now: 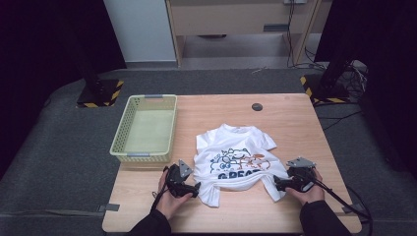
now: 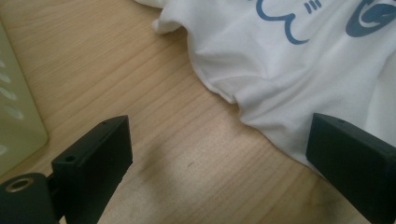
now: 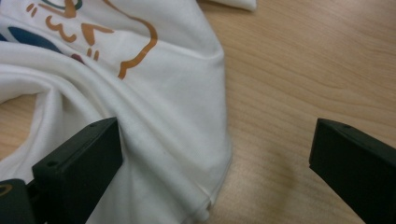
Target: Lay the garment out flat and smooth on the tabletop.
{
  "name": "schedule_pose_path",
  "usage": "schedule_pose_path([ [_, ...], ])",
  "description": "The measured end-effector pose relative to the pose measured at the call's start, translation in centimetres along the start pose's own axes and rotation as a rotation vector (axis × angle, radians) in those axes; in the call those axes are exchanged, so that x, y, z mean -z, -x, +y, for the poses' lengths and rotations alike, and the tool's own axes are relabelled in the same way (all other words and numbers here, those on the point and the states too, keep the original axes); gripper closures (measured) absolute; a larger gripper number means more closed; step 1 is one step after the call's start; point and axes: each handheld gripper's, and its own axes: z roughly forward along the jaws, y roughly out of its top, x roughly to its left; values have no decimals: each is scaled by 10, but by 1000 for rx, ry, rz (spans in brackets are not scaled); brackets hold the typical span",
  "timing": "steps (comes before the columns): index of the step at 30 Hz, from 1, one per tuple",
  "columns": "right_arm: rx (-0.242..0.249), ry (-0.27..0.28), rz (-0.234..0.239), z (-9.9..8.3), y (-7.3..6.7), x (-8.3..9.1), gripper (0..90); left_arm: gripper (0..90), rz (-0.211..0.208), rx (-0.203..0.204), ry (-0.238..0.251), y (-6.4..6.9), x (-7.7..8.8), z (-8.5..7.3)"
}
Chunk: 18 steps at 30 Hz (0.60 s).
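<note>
At the bottom of the high view, a person's two hands come in over the near table edge, each holding a black gripper at either side of a white T-shirt (image 1: 235, 160). Lower left of centre, the left gripper (image 1: 195, 188) points right toward the shirt's bunched hem; its own view has the jaws spread wide with nothing between them but bare wood, the right-hand jaw standing over the shirt's edge (image 2: 280, 79) and the left-hand one over the table (image 2: 140, 93). Lower right of centre, the right gripper (image 1: 278, 184) points left at the shirt's other bottom corner; its view likewise has the jaws wide apart and gripping nothing, the left-hand jaw over folds of white cloth (image 3: 163, 116), the right-hand one over bare wood (image 3: 289, 70). A cable (image 1: 344, 199) trails from the right gripper toward the lower right corner. The shirt lies front up in the middle of the table, neck away from the person, its lower part rumpled, with a blue and orange cartoon print across the chest. Farther back, at centre left, a pale green basket (image 1: 146, 129) sits on the table's left edge, well apart from the shirt. Near the far edge, upper centre, lies a small dark disc (image 1: 256, 106). Beyond the table are grey floor and a wooden cabinet (image 1: 236, 19).
</note>
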Motion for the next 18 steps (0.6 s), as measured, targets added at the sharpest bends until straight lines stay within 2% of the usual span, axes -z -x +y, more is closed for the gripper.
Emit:
schedule_pose_path([
  [7,-10,57,-15,4,5,-11,24,68,28,4,33,-5,-5,1],
  [10,-20,62,-20,5,6,-14,24,70,32,1,42,-6,-7,2],
  [14,-24,61,-23,6,6,-11,48,72,35,-1,44,-5,-6,1],
  [18,-36,86,-13,6,5,-4,54,93,30,9,32,-3,-1,2],
])
